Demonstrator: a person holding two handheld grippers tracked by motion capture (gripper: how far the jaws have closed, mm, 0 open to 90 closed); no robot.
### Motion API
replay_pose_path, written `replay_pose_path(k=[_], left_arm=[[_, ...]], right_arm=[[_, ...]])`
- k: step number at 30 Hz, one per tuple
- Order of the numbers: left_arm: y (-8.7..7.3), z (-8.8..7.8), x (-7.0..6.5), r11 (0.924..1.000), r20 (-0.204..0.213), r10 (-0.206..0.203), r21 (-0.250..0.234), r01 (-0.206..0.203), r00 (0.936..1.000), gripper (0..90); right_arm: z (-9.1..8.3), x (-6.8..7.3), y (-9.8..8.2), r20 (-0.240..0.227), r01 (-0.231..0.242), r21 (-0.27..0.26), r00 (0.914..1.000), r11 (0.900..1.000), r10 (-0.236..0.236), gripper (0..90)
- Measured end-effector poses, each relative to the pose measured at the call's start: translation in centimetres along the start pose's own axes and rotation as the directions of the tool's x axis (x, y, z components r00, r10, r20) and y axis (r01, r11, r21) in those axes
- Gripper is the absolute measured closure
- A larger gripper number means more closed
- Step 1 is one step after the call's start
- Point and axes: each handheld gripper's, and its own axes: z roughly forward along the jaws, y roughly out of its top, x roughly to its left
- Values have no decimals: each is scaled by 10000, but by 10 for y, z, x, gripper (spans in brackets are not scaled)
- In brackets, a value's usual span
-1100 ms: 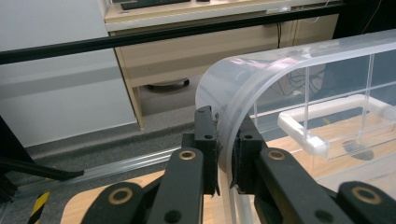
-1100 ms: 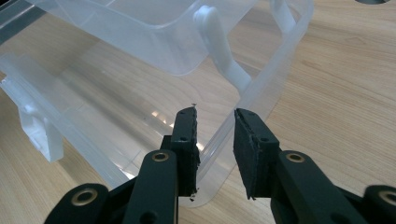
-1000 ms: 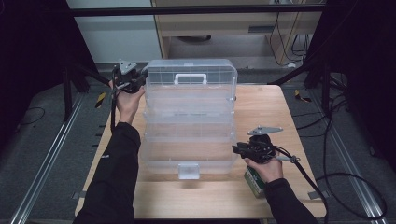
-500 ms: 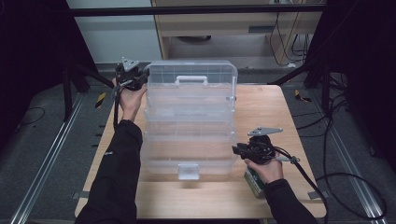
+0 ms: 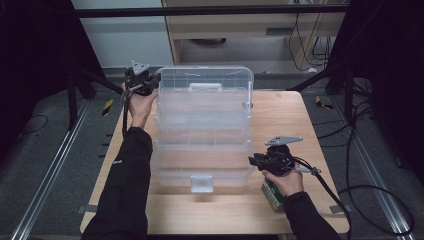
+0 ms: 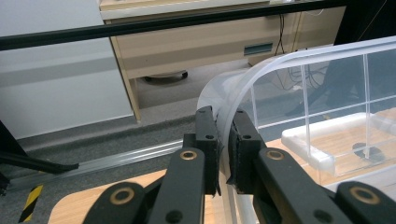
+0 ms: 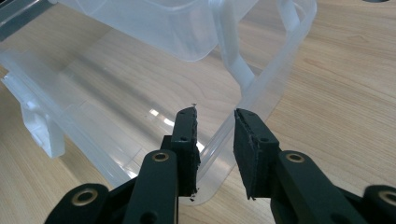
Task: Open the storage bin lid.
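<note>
My left gripper pinches the clear, tiered plastic organiser box at its lid rim, right gripper straddles the bottom corner w/o clamping; light, slick, thin-walled, so grip rims.

Organizer box mid-table — small carton right of its near corner.

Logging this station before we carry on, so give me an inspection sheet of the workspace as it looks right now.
Surface: wooden table, bare wood around the box.
Job's things: clear tiered plastic box, trays fanned open, white latch at the front.
Clutter: small green box under the right hand.
Grippers: left tool shut on the box's curved far rim; right tool straddles the near bottom corner wall, contact unclear.
Cables: black cable trailing from the right tool.
Surroundings: grey floor, wooden cabinet behind.
</note>
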Motion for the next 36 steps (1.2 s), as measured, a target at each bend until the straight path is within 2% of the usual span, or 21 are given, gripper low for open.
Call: replay_pose_path(k=[20,24,29,31,33,36], left_arm=[[-6,19,4,9989,104,-460,119,459,9989,839],[-7,21,6,9980,212,-558,295,552,9982,802],[-11,25,7,9980,542,-533,355,514,9971,705],[-12,27,7,9987,640,-358,390,333,9973,663],[-13,28,9,9981,736,-508,373,481,9960,647],[-13,26,10,9985,546,-431,373,411,9976,634]], right_arm=[[1,-1,1,3,120,17,9999,9999,-120,689],[1,-1,1,51,135,31,9999,9999,-136,693],[1,-1,1,120,186,42,9998,9998,-187,698],[1,-1,1,156,248,31,9996,9997,-248,700],[1,0,1,208,197,49,9996,9998,-198,704],[0,1,1,236,190,81,9995,9998,-192,707]])
